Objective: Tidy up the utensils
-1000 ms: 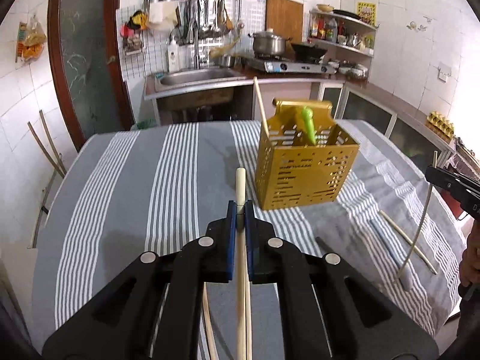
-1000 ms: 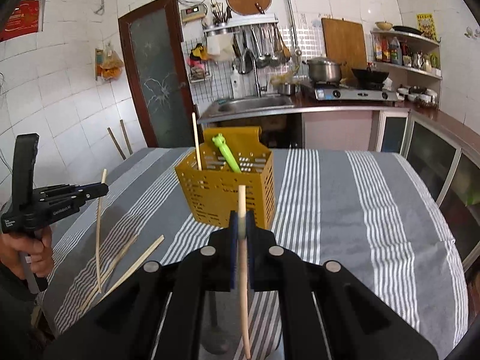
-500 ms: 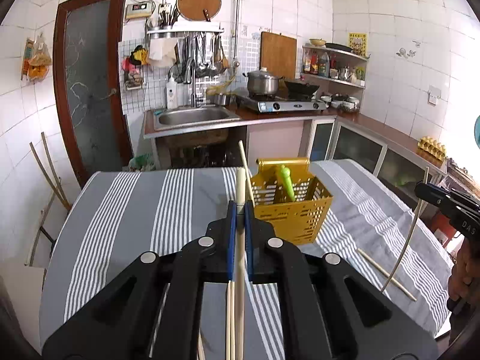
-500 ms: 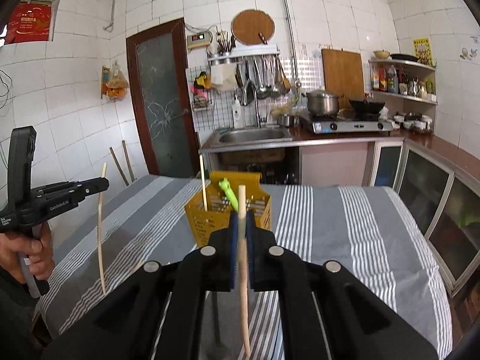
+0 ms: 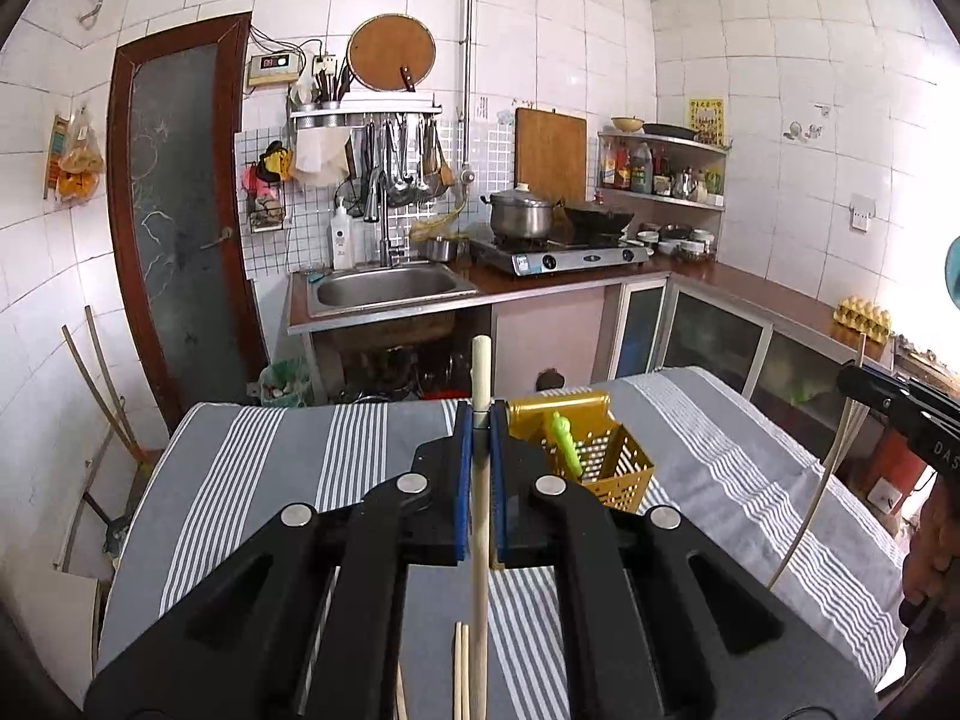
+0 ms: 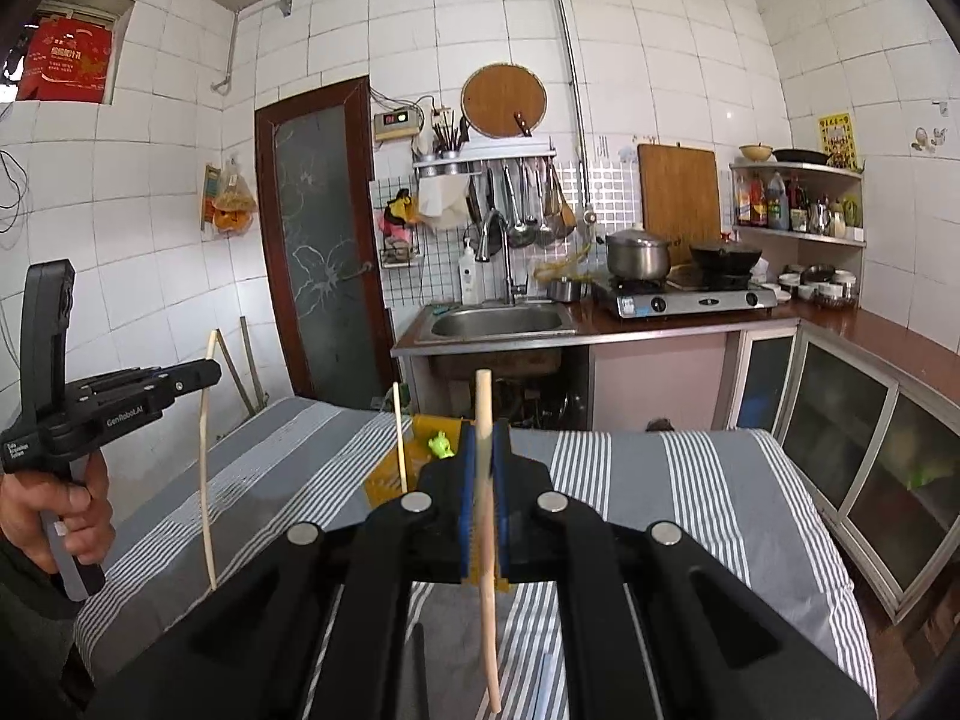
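Left wrist view: left tongs [image 5: 480,420] clamped on upright wooden chopstick [image 5: 479,516], above striped desk [image 5: 252,468]. Yellow utensil basket [image 5: 606,468] w/ green utensil [image 5: 565,441] just beyond, on desk. Right wrist view: right tongs [image 6: 485,438] clamped on second chopstick [image 6: 487,588], held over desk; basket partly hidden behind tongs.

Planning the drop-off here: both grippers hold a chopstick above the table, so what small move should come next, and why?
Probably carry the left gripper forward over the yellow utensil basket and lower its chopstick in. The stick is clamped upright and lifted off the striped table, and the basket, already holding one chopstick, sits just ahead. The right gripper with its own chopstick could follow.
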A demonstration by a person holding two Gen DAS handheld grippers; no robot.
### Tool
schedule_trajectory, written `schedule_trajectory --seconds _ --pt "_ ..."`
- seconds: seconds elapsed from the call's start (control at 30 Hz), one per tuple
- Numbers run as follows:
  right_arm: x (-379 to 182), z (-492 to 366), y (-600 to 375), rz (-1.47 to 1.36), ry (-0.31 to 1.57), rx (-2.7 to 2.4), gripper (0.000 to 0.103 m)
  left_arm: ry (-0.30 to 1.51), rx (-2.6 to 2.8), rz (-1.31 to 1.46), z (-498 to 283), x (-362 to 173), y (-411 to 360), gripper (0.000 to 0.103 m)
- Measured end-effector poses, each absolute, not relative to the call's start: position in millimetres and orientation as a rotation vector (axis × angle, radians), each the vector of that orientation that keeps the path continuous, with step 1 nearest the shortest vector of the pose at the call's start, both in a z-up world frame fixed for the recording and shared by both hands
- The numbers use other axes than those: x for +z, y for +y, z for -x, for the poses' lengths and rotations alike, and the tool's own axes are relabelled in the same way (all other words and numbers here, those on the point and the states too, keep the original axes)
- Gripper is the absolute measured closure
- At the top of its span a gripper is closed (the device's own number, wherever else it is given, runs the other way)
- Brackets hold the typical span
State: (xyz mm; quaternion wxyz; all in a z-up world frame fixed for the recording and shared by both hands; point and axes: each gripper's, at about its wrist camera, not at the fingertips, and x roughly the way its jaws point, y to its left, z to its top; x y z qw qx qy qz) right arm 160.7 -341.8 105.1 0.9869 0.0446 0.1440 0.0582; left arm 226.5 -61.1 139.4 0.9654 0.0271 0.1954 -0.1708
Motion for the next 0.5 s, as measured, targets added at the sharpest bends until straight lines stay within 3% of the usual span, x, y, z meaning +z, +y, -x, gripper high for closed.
schedule_trajectory --seconds 0.5 --pt "135.6 -177.4 -331.6 -0.066 0.231 0.148 0.097 0.332 -0.352 -0.049 -238.8 162.8 -77.5 0.099"
